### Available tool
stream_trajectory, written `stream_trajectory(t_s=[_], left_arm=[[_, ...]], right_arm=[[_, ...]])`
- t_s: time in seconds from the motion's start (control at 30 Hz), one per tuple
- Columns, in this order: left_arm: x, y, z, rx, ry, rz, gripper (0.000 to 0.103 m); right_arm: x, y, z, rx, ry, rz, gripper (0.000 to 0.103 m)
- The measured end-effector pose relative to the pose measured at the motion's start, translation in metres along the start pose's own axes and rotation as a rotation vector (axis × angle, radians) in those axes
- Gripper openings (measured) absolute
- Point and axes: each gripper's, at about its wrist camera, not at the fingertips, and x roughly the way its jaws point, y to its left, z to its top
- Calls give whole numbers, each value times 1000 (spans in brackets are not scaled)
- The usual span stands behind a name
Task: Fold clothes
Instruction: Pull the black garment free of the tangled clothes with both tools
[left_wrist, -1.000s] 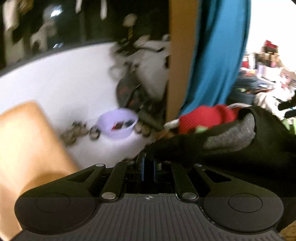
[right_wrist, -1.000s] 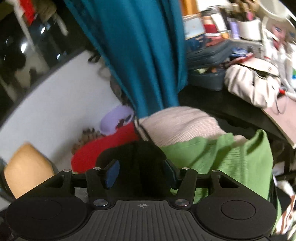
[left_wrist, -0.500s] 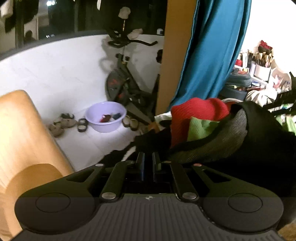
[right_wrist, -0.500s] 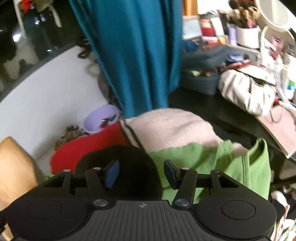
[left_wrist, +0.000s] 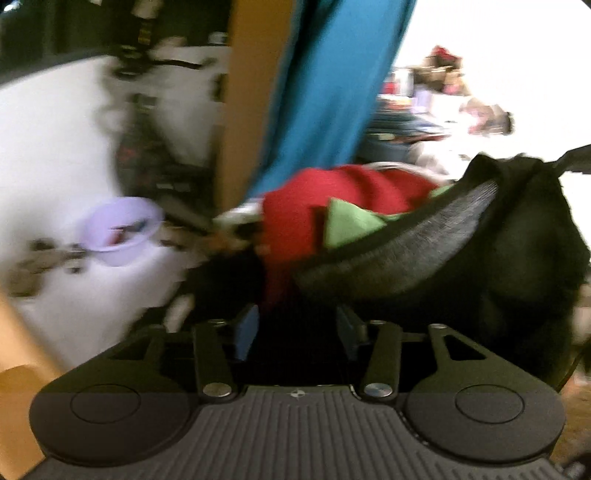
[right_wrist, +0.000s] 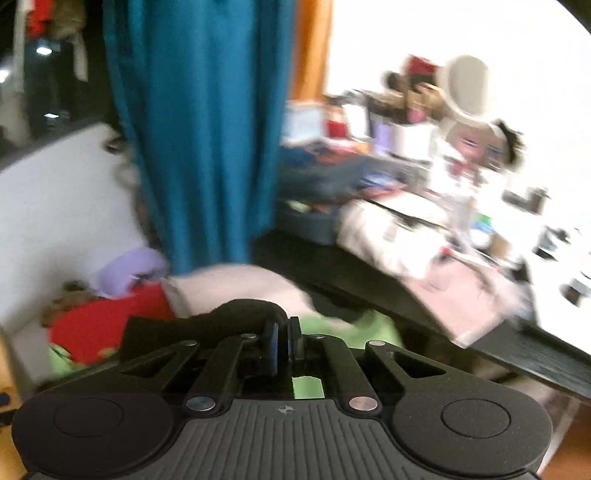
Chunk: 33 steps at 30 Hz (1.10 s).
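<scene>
The left hand-held gripper (left_wrist: 297, 325) is seen with its jaws spread apart; dark fabric lies between them, but no clamping is shown. Ahead and to the right of it, a black garment with a grey ribbed lining (left_wrist: 498, 240) is draped high, with a red knitted garment (left_wrist: 314, 206) and a light green cloth (left_wrist: 343, 225) behind its edge.

The right hand-held gripper (right_wrist: 282, 341) is seen with its jaws drawn together on a fold of the black garment (right_wrist: 236, 317), which rises just ahead of the fingertips. Beyond it lie a pale pink knitted garment (right_wrist: 236, 284) and, to the left, the red knitted garment (right_wrist: 103, 325).

A round lilac plastic basin (left_wrist: 118, 229) is noted on the white floor, ahead and left of the left hand-held gripper; small blurred red and dark items are held in it and cannot be identified. A teal curtain (right_wrist: 199, 129) hangs ahead. A cluttered black desk (right_wrist: 332, 273) stands to the right.
</scene>
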Motion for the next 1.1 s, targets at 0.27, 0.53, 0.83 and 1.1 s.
stream_trajectory(t_s=[0.27,0.53,0.83,1.1], left_arm=[[12,-6,-1,312,41,-126,70],[61,17,16,250,103,-244,88],[71,9,9,192,201,-336,44],[33,6,-2,37,134,-404,21]], right_arm=[[17,-19,-33,113,126,-44,29],[2,20,-22,31,1,83,80],[12,54,-9,-117,-56,-27,99],[41,45,-39,-122,30,24,99]])
